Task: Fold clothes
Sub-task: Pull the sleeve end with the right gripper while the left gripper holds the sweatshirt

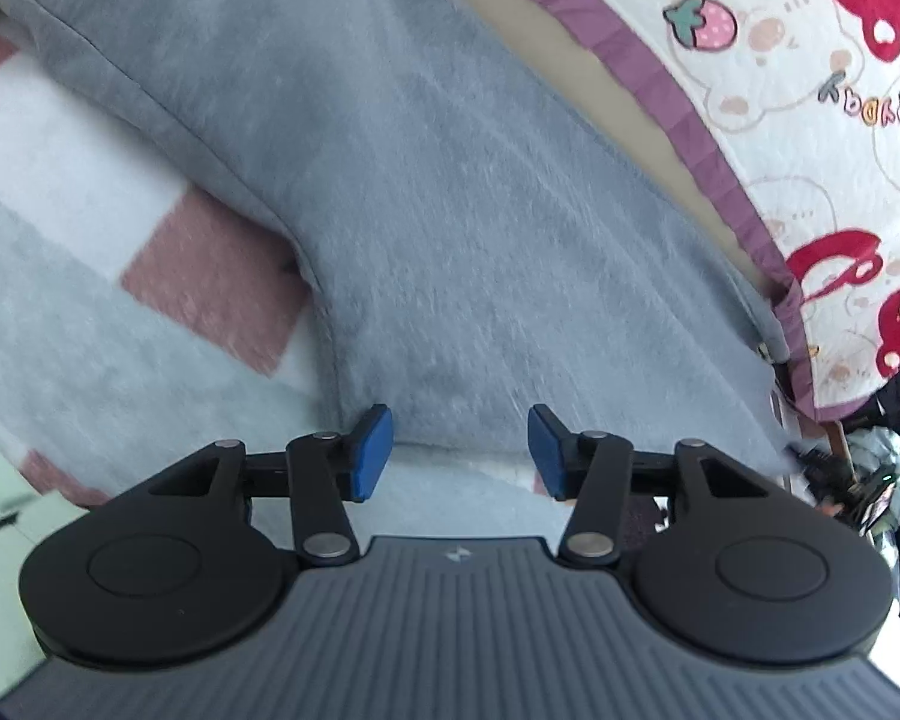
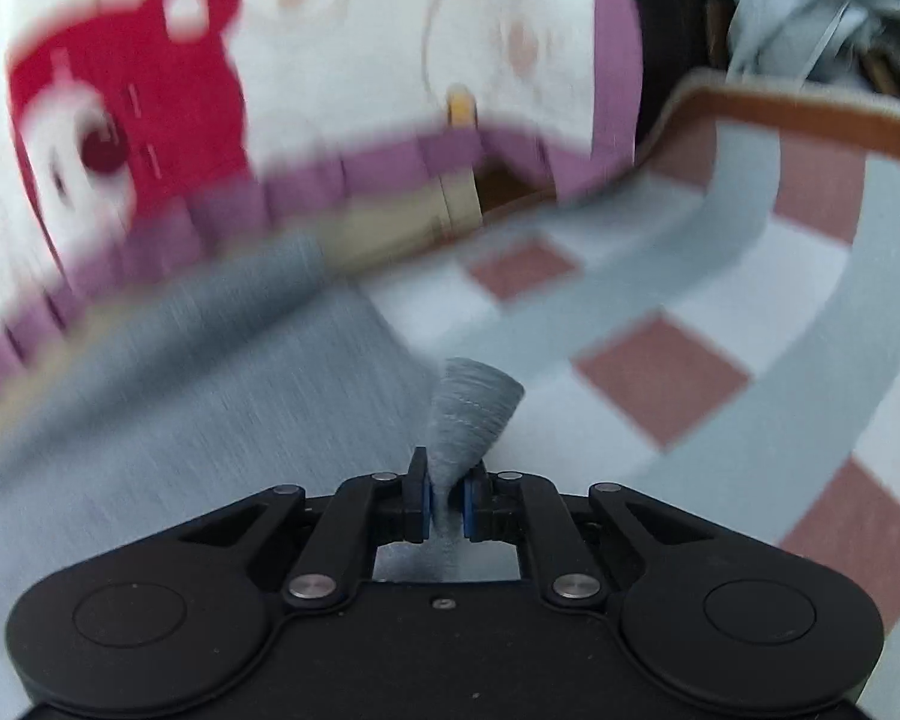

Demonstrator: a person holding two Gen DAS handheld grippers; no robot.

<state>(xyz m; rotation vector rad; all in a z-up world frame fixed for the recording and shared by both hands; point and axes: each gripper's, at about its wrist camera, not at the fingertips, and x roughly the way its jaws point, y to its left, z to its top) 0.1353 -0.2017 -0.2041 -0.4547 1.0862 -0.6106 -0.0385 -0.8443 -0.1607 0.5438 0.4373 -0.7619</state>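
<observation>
Your work surface is a checked blanket (image 2: 660,372) in grey, white and dusty-pink squares; it appears to cover a bed, though no frame or edge confirms this. Along its far side lies a white quilt (image 1: 810,120) with a purple border and cartoon prints, close enough that the garment's far edge runs beside the border. The grey garment (image 1: 420,210), a soft fleece-like piece, lies spread flat on the blanket, which suits folding because the fabric stays supported while one edge travels. In the left wrist view one long panel runs toward the upper left, possibly a sleeve or a leg; you cannot tell which, since the garment's full outline is cut off by the frame. Your left hand-held gripper (image 1: 459,450) sits at the garment's near edge with its blue pads (image 1: 371,450) set well apart and nothing between them, so it grips no cloth; it is placed where it could pin or take the hem. Your right hand-held gripper (image 2: 448,501) is clamped on a corner of the garment, and a small cone of fabric stands up beyond the jaws, which suggests the corner is lifted for a fold. The right wrist view is heavily motion-blurred, so the quilt pattern and the garment's edge there are hard to make out. Dark clutter at the right edge of the left wrist view cannot be identified.
</observation>
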